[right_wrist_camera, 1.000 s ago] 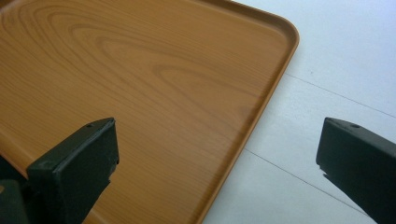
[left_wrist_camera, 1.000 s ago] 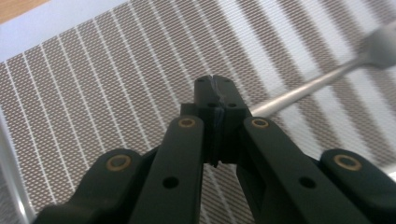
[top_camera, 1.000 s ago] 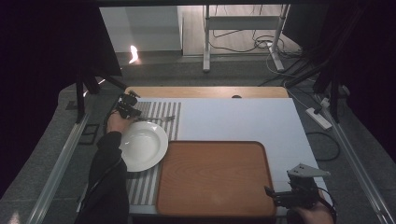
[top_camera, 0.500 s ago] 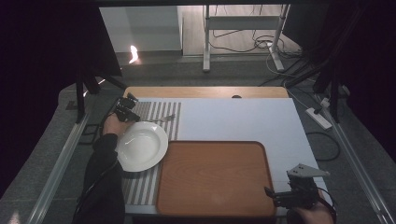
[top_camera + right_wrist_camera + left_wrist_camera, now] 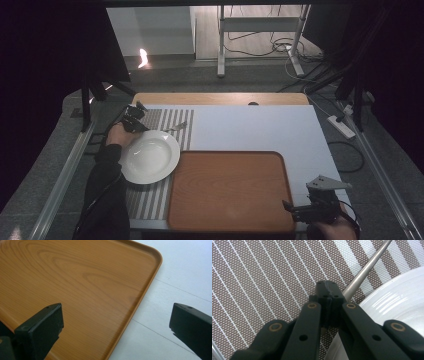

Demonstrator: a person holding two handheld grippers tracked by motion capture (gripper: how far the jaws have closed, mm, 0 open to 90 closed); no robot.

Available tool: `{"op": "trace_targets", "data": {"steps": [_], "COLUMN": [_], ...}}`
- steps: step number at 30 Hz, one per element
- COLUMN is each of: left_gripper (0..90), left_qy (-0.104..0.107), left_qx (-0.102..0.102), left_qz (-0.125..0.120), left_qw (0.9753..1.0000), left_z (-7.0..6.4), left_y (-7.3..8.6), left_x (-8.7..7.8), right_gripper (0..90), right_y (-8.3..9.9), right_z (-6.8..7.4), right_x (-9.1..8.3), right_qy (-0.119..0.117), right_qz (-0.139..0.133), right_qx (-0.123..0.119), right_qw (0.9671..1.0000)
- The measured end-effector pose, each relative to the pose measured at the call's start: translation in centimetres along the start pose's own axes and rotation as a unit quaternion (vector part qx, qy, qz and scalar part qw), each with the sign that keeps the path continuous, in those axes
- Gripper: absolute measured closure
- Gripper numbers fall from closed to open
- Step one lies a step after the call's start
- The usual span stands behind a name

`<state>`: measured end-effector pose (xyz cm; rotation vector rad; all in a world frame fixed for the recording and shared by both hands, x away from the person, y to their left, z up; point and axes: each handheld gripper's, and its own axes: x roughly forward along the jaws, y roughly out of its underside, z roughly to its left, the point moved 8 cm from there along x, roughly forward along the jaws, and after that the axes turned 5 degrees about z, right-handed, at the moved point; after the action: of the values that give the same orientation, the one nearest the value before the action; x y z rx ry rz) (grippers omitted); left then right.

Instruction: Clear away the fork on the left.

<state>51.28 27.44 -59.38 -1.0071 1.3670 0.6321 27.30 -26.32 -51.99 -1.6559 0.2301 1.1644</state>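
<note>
- Left gripper [image 5: 329, 293]: jaws pressed together over the striped placemat [image 5: 262, 277], nothing seen between them.
- Utensil [image 5: 364, 267]: slim grey metal handle, matte, straight; runs diagonally up and away from just beside the closed jaw tips. Touching or not cannot be told.
- White plate [image 5: 397, 305]: glossy, ribbed rim, just beside the left gripper, partly under its linkage.
- Right gripper [image 5: 116, 322]: jaws spread wide, holding nothing, above the corner of the wooden tray [image 5: 75, 285].

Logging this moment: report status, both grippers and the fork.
Left gripper shut on fork handle, beside white plate. Right gripper open, idle over wooden tray corner. Nothing in the way.
</note>
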Motion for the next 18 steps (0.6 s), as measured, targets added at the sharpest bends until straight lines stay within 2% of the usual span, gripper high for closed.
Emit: {"op": "trace_targets", "data": {"steps": [3,4,6,7,8,9,10,12,13,18], "left_gripper": [89.1,80.7,69.4,69.4,62.3,50.9,50.9,37.2,33.6,7.8], "left_qy": [-0.003,-0.006,-0.019,-0.024,-0.025,-0.022,-0.021,-0.011,-0.008,0.012], "left_qx": [-0.006,-0.011,-0.013,-0.015,-0.017,-0.019,-0.020,-0.025,-0.025,0.001], "left_qz": [-0.014,-0.021,-0.031,-0.039,-0.048,-0.056,-0.063,-0.071,-0.073,-0.068], "left_qw": [0.9999,0.9997,0.9992,0.9988,0.9984,0.9980,0.9976,0.9971,0.9970,0.9976], "left_z": [0.1,0.1,0.1,0.1,0.0,-0.2,-0.3,-0.6,-0.9,-2.3], "left_y": [-0.4,-0.6,-1.0,-1.3,-1.6,-2.0,-2.2,-2.8,-3.0,-3.9], "left_x": [-0.2,-0.3,-0.5,-0.6,-0.7,-0.8,-1.0,-1.0,-1.0,-0.5], "right_gripper": [0.0,0.0,0.0,0.0,0.0,0.0,0.0,0.0,0.0,0.0], "right_y": [0.0,0.0,0.0,0.0,0.0,0.0,0.0,0.0,0.0,0.0], "right_z": [0.0,0.0,0.0,0.0,0.0,0.0,0.0,0.0,0.0,0.1], "right_x": [0.0,0.0,0.0,0.0,0.0,0.0,0.0,0.0,0.0,0.0], "right_qy": [0.000,0.000,0.000,0.000,0.000,-0.001,-0.001,-0.001,-0.001,-0.004], "right_qz": [0.000,0.000,0.000,0.000,0.001,0.001,0.001,0.001,0.001,0.001], "right_qx": [-0.001,-0.001,-0.001,-0.001,-0.001,-0.001,-0.001,-0.001,-0.001,-0.003], "right_qw": [1.0000,1.0000,1.0000,1.0000,1.0000,1.0000,1.0000,1.0000,1.0000,1.0000]}}
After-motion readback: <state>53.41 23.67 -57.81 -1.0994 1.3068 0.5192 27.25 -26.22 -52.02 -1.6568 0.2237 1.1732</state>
